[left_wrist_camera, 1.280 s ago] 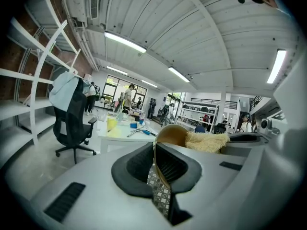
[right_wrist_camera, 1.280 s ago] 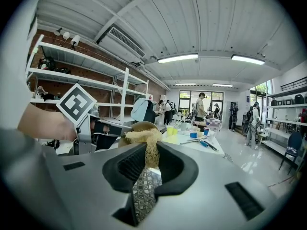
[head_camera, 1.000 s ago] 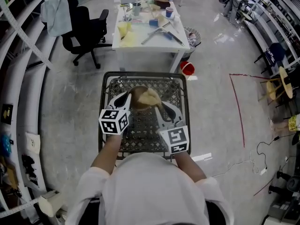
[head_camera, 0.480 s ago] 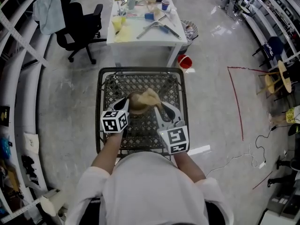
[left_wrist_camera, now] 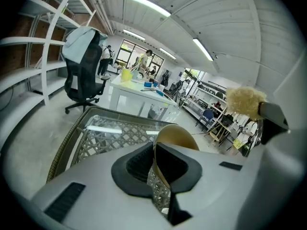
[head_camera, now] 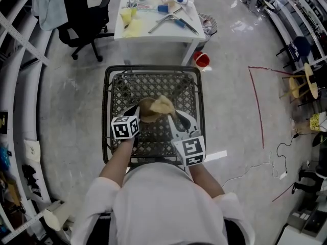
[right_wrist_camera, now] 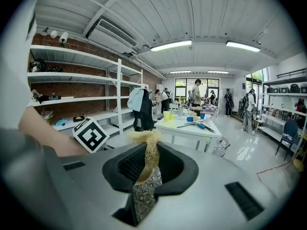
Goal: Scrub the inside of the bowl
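A brown bowl hangs tilted over the lattice-top table. My left gripper is shut on the bowl's rim, and the thin wall passes between the pads. My right gripper is shut on a tan fibrous scrubber. The scrubber lies against the bowl's opening in the head view. In the right gripper view the scrubber stands up from the closed jaws. The left gripper view shows the scrubber at upper right, beside the bowl.
Beyond the lattice table stands a white table with cups and tools. A black office chair with a cloth over it is at far left. A red bucket and a bin sit near the white table. Shelving runs along the left.
Both grippers, the bowl and the scrubber keep almost the same pose. The tables and chair have slid upward in the head view as the camera shifted.
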Demonstrator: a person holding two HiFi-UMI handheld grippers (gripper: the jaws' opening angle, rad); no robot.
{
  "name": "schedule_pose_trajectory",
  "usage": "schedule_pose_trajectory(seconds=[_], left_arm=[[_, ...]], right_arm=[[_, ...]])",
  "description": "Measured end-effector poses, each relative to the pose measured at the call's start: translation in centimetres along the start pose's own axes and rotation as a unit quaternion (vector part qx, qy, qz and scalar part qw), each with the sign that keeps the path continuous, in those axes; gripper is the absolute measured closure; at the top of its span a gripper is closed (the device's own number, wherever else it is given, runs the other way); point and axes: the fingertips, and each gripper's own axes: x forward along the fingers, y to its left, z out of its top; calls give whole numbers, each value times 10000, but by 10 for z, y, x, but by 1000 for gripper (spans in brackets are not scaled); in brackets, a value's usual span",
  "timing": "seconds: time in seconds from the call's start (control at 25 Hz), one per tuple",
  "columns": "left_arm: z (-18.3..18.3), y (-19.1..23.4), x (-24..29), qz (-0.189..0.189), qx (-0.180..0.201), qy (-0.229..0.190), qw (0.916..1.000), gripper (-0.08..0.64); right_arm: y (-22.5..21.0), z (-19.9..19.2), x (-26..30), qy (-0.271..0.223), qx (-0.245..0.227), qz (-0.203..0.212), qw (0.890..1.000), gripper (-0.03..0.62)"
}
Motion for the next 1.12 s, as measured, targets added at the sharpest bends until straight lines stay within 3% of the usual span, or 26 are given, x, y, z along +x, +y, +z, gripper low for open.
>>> schedule_pose_trajectory(seconds=[0.56,0.84,1.12], left_arm=[[-70,31,44,233,-770,851,9931,514],[-96,43,54,329,-1286,1049,9856,514],[-102,44,65,339,-1381,1104,9837,514]], right_arm=[[-7,-26,-5,348,116,-129,9992,515],[-10,-34,-8,502,228,-178,9983,515],[-16,-40,-10,580,321,-307,9973,515]])
